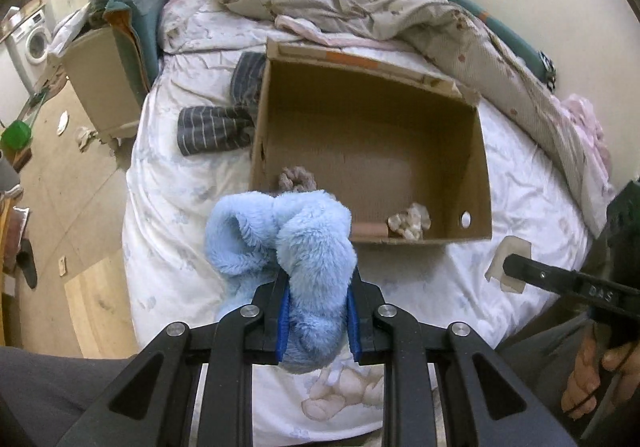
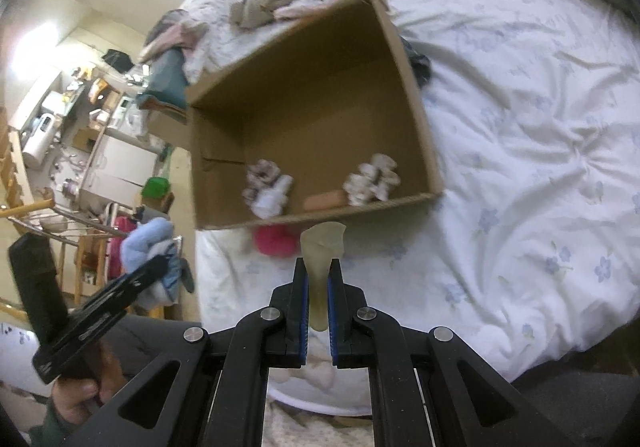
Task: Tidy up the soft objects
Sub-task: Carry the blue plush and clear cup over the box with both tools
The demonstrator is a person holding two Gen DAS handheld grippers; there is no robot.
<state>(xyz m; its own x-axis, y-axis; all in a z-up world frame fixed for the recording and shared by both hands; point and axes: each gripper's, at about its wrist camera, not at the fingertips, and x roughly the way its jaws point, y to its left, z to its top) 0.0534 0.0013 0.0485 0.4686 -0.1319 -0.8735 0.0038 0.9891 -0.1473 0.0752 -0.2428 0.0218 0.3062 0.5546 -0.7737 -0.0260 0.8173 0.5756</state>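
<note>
Fleece: pale blue fluffy sock (image 1: 288, 243) bunched and clenched in the left claw (image 1: 318, 321), hanging above the bed's near edge, just short of the cardboard box (image 1: 478, 175).
Handling: light, limp and springy; it folds over itself, so a pinch through the thick middle of the bunch looks safest, a loose end could slip out.
Right claw: the right claw (image 2: 318, 301) is nearly closed, grasping a thin, pale beige sock (image 2: 322, 251) by its lower part, the free end flopped up toward the box's near wall.
Beige handling: flimsy and slick-looking, little bulk for the pads to bite, so hold low and firm.
Box: open top, on the white floral bedsheet (image 2: 520, 127), centre of the bed.
Inside, counted: two white patterned bundles (image 2: 374, 179), one at the near right, one (image 2: 268, 187) at the near left, plus one orange-pink roll (image 2: 324, 200) between them against the near wall.
Outside, counted: one pink item (image 2: 276, 241) on the sheet just before the box; one grey striped garment (image 1: 216, 129) left of the box.
Judgement: both claws loaded, drops into the box look next.
</note>
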